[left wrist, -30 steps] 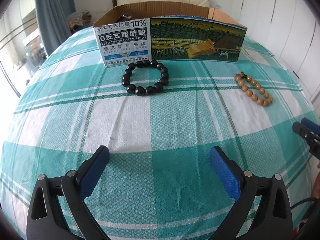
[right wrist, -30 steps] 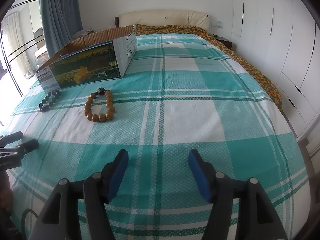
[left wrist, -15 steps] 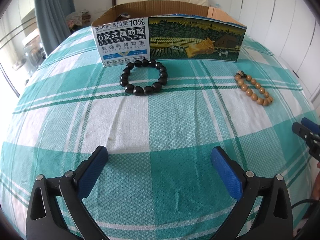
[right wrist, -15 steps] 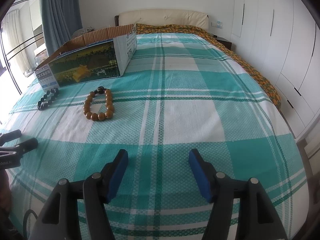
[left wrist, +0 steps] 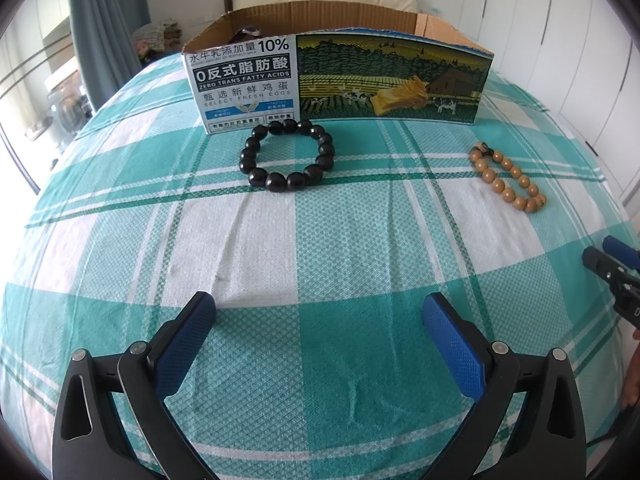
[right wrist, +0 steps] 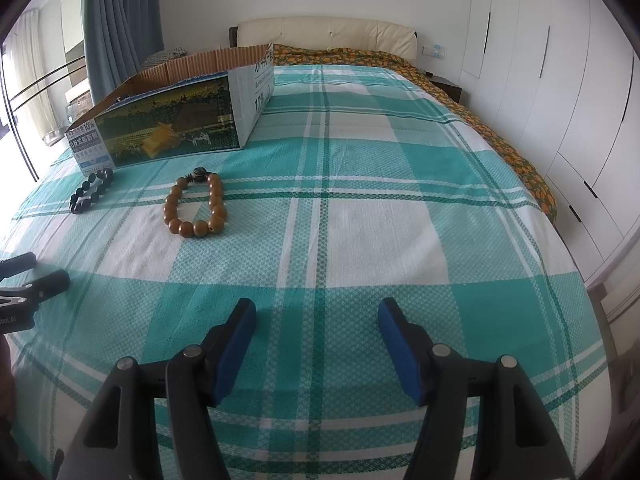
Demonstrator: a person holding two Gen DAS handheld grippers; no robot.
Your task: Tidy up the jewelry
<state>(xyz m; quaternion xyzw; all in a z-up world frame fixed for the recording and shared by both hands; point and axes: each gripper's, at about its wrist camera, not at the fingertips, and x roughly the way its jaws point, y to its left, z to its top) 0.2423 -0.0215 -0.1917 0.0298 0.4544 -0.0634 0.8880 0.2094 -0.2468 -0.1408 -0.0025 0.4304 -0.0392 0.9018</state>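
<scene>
A black bead bracelet [left wrist: 287, 155] lies on the teal-and-white checked bedspread [left wrist: 320, 240], touching the front of an open cardboard box [left wrist: 340, 76]. To its right lies a tan wooden bead bracelet [left wrist: 506, 176]. In the right wrist view the tan bracelet [right wrist: 196, 206] is ahead and to the left, the black bracelet [right wrist: 91, 191] farther left by the box [right wrist: 172, 124]. My left gripper [left wrist: 318, 312] hovers open over the bedspread, well short of the black bracelet, with nothing between its fingers. My right gripper [right wrist: 316, 314] is also open and empty, over bare bedspread [right wrist: 360, 220].
Something dark sits inside the box at its back left [left wrist: 246, 32]. White wardrobe doors [right wrist: 560, 80] line the right side of the bed. A grey-blue curtain [right wrist: 116, 24] and windows are on the left, a padded headboard [right wrist: 328, 30] at the far end.
The view over the left gripper has shifted slightly, so the box and bracelets sit a little higher in frame. The right gripper's view is nearly unchanged.
</scene>
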